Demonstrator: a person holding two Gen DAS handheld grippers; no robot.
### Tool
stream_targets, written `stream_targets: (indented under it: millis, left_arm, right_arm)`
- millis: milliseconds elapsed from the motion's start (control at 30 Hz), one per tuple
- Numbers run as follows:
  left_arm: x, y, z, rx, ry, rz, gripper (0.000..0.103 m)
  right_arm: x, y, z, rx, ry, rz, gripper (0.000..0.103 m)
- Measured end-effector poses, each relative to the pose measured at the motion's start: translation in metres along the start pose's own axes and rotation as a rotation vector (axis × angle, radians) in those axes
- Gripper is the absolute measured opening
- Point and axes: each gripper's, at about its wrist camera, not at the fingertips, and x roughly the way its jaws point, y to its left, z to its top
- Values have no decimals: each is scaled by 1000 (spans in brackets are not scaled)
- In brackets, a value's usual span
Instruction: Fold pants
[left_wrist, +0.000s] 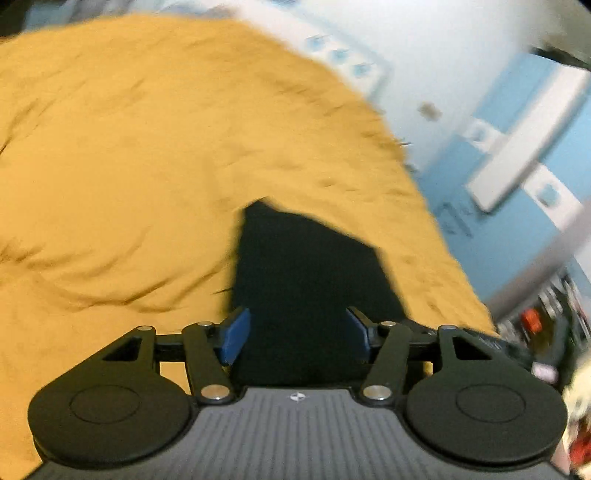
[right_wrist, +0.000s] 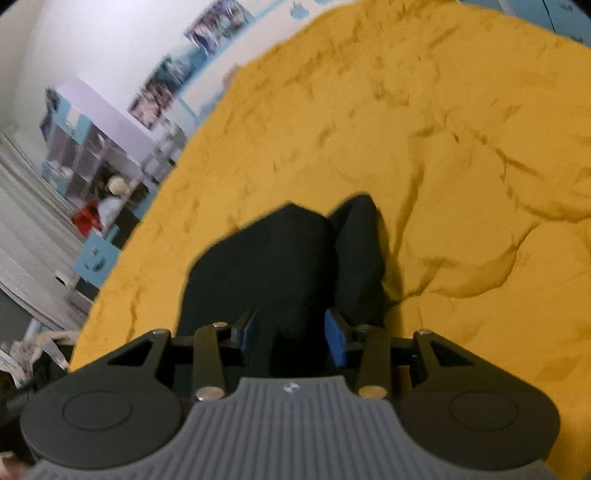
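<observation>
Black pants (left_wrist: 306, 266) lie folded into a compact dark shape on a mustard-yellow bedspread (left_wrist: 129, 147). My left gripper (left_wrist: 297, 334) hovers over their near end, its blue pads (left_wrist: 236, 336) wide apart and open, with only dark cloth showing beneath the gap. In the right wrist view the pants (right_wrist: 280, 258) appear as two side-by-side folds on the bedspread (right_wrist: 424, 147). My right gripper (right_wrist: 291, 334) is at their near end, jaws partly apart, and the inner face of one blue pad (right_wrist: 336, 339) is bare. The cloth lies flat under it.
The bed's edge runs diagonally in both views. Past it are a white wall, blue and white cabinets (left_wrist: 517, 147), a cubby shelf (right_wrist: 92, 155) with a red object (right_wrist: 86, 218), and clutter on the floor (left_wrist: 546, 321). Both images are motion-blurred.
</observation>
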Motion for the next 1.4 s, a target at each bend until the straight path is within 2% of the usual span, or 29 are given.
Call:
stream_targets:
  millis: [33, 67, 167, 233, 300, 333, 400, 467, 533, 633, 700, 733, 767, 867, 933, 967, 1033, 1067, 1133, 1200, 1267, 1400]
  left_arm:
    - [5, 10, 2, -34, 25, -1, 68]
    - [11, 18, 4, -63, 49, -16, 68]
    - [28, 29, 4, -123, 95, -17, 67]
    - [29, 27, 0, -132, 86, -33, 67]
    - [27, 21, -5, -111, 60, -61, 67]
    - [27, 18, -9, -94, 63, -65, 68]
    - [33, 11, -13, -61, 91, -55, 68]
    - [36, 9, -20, -38, 119, -36, 68]
    - [37, 6, -25, 2, 131, -8, 68]
    - [31, 4, -29, 39, 128, -1, 68]
    - [29, 7, -29, 36, 130, -7, 69]
    - [34, 6, -26, 29, 133, -10, 70]
    - [39, 4, -24, 19, 137, -13, 70]
    - [41, 5, -17, -8, 141, -23, 69]
    - [38, 6, -12, -11, 125, -39, 69]
    - [36, 7, -9, -10, 113, -42, 69]
    - [34, 9, 4, 1, 97, -34, 69]
    - [34, 9, 11, 3, 91, -27, 69]
    - [37, 10, 29, 15, 74, -30, 69]
    - [44, 10, 47, 38, 65, -43, 72]
    - [59, 11, 64, 42, 92, -64, 74]
    - [100, 22, 83, -28, 171, -83, 74]
  right_arm:
    - [4, 0, 1, -3, 13, 3, 27]
    - [7, 1, 1, -6, 29, 2, 7]
    - [5, 6, 2, -37, 12, -12, 4]
    - [-13, 13, 6, -66, -55, 30, 4]
    - [-31, 22, 9, -116, -115, 61, 4]
    - [-35, 25, 10, -139, -123, 50, 4]
    - [-30, 22, 9, -165, -87, -27, 4]
    - [-13, 14, 2, -178, 10, -121, 6]
    - [-8, 12, -3, -196, 29, -158, 6]
    - [-21, 22, -1, -203, -7, -119, 17]
    - [-21, 19, -3, -183, 13, -95, 26]
    - [-18, 14, -6, -175, 41, -109, 24]
    - [-18, 10, -6, -175, 59, -128, 13]
    - [-28, 10, -7, -153, 56, -103, 5]
    - [-39, 17, -6, -154, 44, -67, 5]
    - [-41, 16, -6, -151, 49, -71, 5]
    - [-33, 14, -11, -186, 90, -149, 9]
    - [-28, 10, -14, -192, 109, -158, 9]
    - [-30, 5, -13, -161, 90, -122, 10]
    - [-37, 5, -11, -145, 47, -76, 17]
    - [-39, 3, -7, -115, 21, -26, 29]
    - [-30, 0, -6, -106, 44, -18, 29]
